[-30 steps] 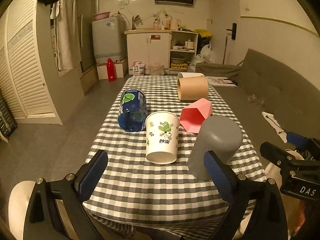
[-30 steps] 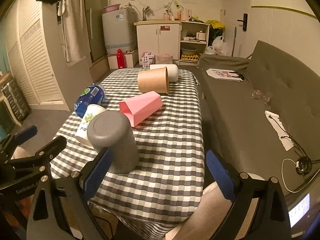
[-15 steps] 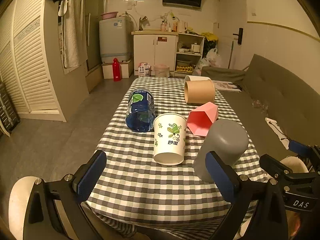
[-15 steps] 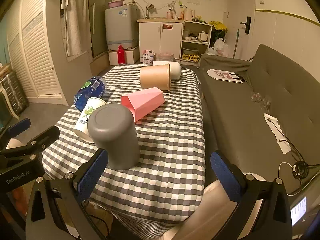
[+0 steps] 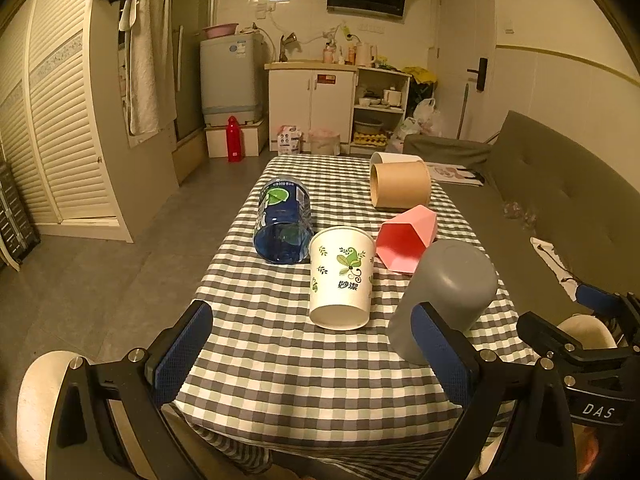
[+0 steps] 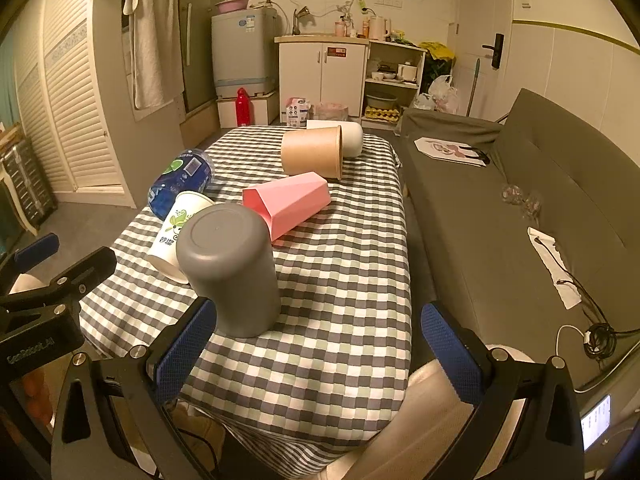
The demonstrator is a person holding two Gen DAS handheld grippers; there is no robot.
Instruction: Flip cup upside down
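Note:
A grey cup stands upside down on the checked tablecloth near the front right; it also shows in the right wrist view. A white paper cup with green leaves stands upside down left of it, seen too in the right wrist view. A pink cup, a brown paper cup, a white cup and a blue bottle lie on their sides. My left gripper is open and empty, before the table's front edge. My right gripper is open and empty, right of the grey cup.
A grey sofa runs along the table's right side, with cables on it. White cabinets, a washing machine and a red bottle stand at the back. A louvred wardrobe is at the left.
Both grippers have pulled back and risen a little from the table; both stay open. The cups have not moved.

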